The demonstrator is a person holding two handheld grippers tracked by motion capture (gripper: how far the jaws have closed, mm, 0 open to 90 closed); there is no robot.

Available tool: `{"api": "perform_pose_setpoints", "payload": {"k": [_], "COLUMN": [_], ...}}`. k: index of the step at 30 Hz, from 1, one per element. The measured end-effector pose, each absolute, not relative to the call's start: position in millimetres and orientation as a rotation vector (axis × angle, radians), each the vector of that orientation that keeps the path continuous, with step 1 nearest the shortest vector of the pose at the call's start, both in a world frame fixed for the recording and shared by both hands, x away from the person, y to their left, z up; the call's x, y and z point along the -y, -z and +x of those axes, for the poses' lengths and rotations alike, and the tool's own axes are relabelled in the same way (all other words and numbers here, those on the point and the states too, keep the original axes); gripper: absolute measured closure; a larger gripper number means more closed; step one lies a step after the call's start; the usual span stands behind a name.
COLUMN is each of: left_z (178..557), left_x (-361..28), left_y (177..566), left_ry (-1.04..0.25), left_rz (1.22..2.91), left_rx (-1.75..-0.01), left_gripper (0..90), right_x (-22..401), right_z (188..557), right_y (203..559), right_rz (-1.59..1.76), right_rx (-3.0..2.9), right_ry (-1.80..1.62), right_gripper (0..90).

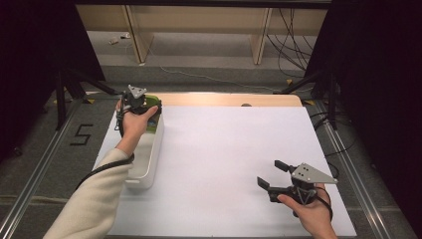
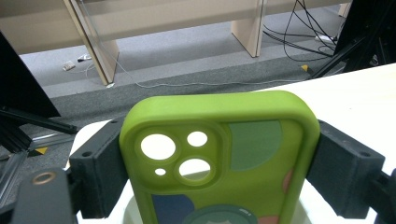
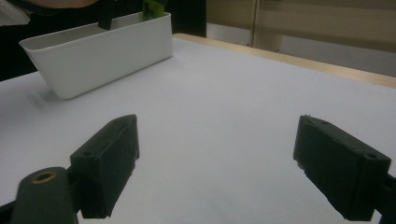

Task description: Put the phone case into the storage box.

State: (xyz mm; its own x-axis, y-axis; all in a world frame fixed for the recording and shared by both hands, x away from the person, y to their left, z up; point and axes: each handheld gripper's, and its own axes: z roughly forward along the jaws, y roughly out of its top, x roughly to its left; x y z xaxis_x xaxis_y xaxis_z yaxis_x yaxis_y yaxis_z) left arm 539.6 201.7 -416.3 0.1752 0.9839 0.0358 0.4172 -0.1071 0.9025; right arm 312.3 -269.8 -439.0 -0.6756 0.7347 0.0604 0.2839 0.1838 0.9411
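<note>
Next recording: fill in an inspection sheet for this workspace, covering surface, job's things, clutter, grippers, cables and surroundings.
Surface: white sheet over a wooden table, bare across the middle.
Job's things: lime-green soft phone case with coloured patches, held upright over the long white plastic bin at the left edge.
Clutter: nothing seen.
Grippers: left gripper clamps the case by its sides; right gripper open, empty, low over the sheet.
Cables: black cable trails along the left sleeve; loose cables on the floor beyond.
Surroundings: wooden shelving legs, grey floor, dark curtains.
</note>
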Motion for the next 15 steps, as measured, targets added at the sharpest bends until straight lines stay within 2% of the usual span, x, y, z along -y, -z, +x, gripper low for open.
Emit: {"api": "perform_pose_setpoints", "payload": {"k": [15], "left_z": [541.7], "left_x": [-202.8], "left_y": [418.9], "left_ry": [-0.887], "left_rz": [1.661], "left_rx": [-1.362], "left_gripper": [15.2], "right_x": [269.8], "right_z": [312.3], "right_y": [439.1], "right_rz": [0.956], "right_rx": [-2.062], "right_ry": [-1.493], "right_gripper": [15.5]}}
